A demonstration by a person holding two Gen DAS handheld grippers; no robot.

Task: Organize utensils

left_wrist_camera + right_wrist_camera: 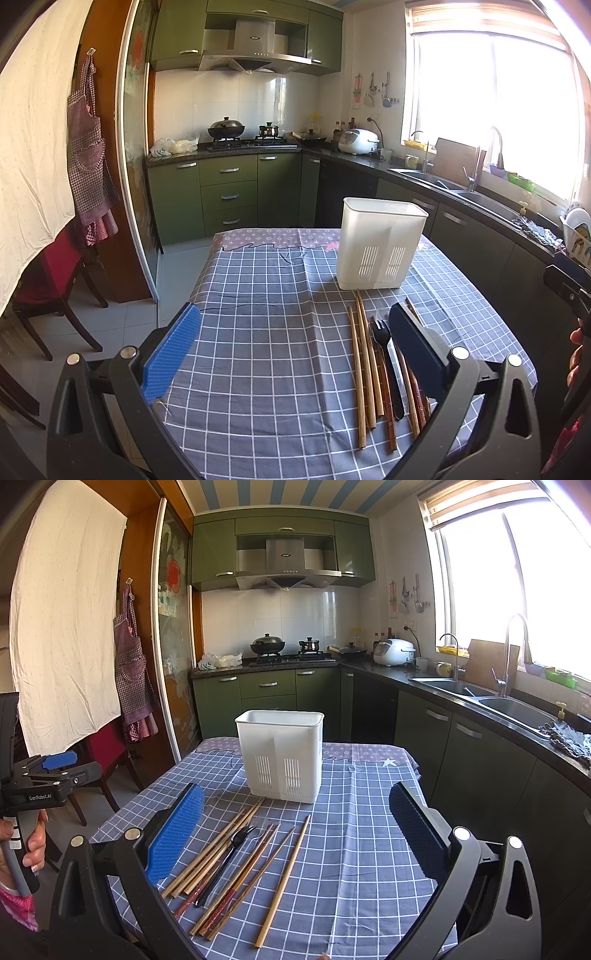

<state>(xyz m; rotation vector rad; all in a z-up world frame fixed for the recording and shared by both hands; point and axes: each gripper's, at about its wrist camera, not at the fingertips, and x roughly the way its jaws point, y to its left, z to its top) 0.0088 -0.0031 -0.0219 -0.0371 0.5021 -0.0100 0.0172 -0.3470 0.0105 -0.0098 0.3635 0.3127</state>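
White slotted plastic utensil holder (280, 755) upright on checked tablecloth (369, 849), inside hidden, wooden chopsticks (282, 882) and black plastic fork (231, 856) before it, left gripper (295, 350) and right gripper (295, 834) wide, empty.

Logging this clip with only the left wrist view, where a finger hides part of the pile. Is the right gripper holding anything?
Observer: No. The right gripper is open, with nothing between its fingers.
Reviewer: What does that finger hide?
Observer: More chopsticks. A single chopstick lies apart from them, on the pile's right in the right wrist view.
Reviewer: Where is the left gripper relative to the table?
Observer: The left gripper is off the table's left side, held by a hand and touching nothing.
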